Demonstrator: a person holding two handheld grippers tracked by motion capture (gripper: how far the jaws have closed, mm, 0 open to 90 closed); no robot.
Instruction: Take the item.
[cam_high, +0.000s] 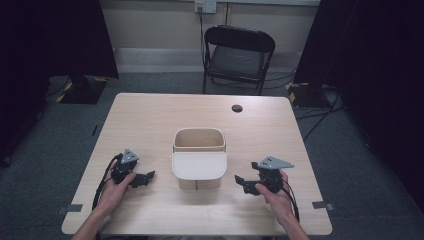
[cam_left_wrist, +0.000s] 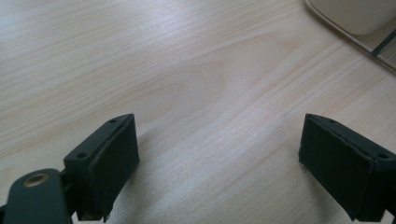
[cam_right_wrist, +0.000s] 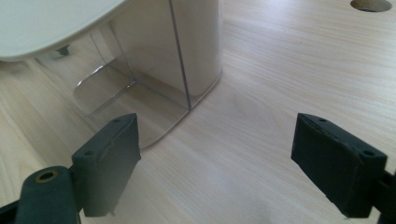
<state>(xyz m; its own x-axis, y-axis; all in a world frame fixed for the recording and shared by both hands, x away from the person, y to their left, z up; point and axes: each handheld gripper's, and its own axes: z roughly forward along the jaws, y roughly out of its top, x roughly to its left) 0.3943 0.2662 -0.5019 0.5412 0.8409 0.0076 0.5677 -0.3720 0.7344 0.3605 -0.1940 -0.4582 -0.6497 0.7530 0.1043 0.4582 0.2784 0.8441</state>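
A tall container (cam_high: 199, 159) with clear walls and a cream top stands at the middle of the table; its lid (cam_high: 199, 165) hangs forward over the near side. My left gripper (cam_high: 148, 177) rests on the table to its left, held in a hand, jaws wide apart with bare wood between them (cam_left_wrist: 219, 158). My right gripper (cam_high: 239, 182) sits to the right of the container, also open and empty (cam_right_wrist: 215, 163). In the right gripper view the container's clear wall (cam_right_wrist: 154, 70) stands just ahead and left of the jaws. The left gripper view catches the container's corner (cam_left_wrist: 359, 18) at top right.
The light wooden table (cam_high: 150, 115) has a round cable hole (cam_high: 237, 108) near its far edge. A black folding chair (cam_high: 235, 57) stands behind the table. Dark curtains hang on both sides, and cables lie on the grey floor at the right.
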